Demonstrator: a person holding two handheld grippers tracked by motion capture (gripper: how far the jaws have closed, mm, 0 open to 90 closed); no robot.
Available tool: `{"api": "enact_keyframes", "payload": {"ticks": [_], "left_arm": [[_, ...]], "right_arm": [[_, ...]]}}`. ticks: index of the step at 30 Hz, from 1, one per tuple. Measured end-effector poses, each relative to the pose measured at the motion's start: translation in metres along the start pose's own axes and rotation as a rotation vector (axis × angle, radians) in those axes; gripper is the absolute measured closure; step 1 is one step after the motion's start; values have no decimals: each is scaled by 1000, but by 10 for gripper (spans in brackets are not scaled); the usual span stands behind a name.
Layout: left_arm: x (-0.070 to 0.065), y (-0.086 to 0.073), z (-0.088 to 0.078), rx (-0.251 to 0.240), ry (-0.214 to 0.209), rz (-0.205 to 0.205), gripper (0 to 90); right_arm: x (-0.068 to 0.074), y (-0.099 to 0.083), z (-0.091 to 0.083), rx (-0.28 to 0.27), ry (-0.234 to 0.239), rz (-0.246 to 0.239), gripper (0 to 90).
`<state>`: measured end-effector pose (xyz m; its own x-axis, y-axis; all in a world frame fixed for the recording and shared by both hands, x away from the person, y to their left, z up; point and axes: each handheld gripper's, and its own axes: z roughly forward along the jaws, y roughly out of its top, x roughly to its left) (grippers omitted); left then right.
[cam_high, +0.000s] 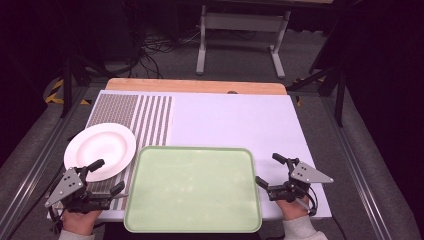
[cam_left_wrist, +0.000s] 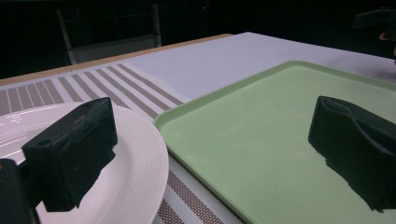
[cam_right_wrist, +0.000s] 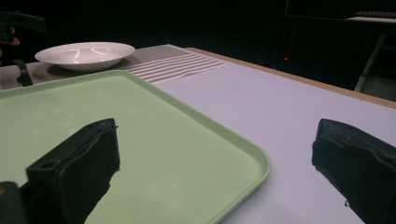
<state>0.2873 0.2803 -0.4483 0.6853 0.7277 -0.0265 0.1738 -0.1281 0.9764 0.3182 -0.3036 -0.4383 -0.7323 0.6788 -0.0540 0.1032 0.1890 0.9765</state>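
Both tools stood open and empty at the near edge of the worktop (cam_high: 235, 120), one on either side of a pale green tray (cam_high: 193, 187) — a ready stance, it seemed, before any lifting began. The left tool (cam_high: 106, 176) hung over the gap between the tray's left rim and a white plate (cam_high: 100, 150), one jaw above the plate, the other above the tray; the right tool (cam_high: 271, 170) straddled the tray's right rim, its outer jaw over bare white cover. The plate rested on a striped mat (cam_high: 150, 117) at the left, just beside the tray (whether the two rims touched could not be told). The tray lay flat with its near edge overhanging the worktop — while the far half of the surface offered open room.
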Motion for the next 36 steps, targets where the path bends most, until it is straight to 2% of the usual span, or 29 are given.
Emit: {"api": "enact_keyframes", "payload": {"ticks": [8, 10, 24, 28, 29, 30, 31, 34, 36], "left_arm": [[0, 2, -1, -3, -15, 11, 3], [0, 2, -1, 5, -17, 0, 4], [0, 3, 0, 8, -35, -7, 20], [2, 7, 0, 32, -53, 12, 19], [2, 9, -2, 35, -78, 6, 18], [2, 9, -2, 35, -78, 6, 17], [3, 11, -3, 21, -100, 4, 17], [4, 16, -4, 30, -131, -16, 18], [6, 21, -5, 56, -145, 8, 30]], "right_arm": [[0, 0, 0, -4, 2, 6, 14], [0, 0, 0, -1, 4, 6, 14], [1, 0, 0, -6, 6, 11, 14], [1, 0, 0, -7, 10, 11, 14], [1, 0, 0, -5, 9, 9, 15], [1, 0, 0, -5, 9, 9, 15], [1, 0, 0, -6, 8, 11, 15], [1, 0, 0, -8, 9, 15, 15], [1, 0, 1, -8, 11, 14, 16]]}}
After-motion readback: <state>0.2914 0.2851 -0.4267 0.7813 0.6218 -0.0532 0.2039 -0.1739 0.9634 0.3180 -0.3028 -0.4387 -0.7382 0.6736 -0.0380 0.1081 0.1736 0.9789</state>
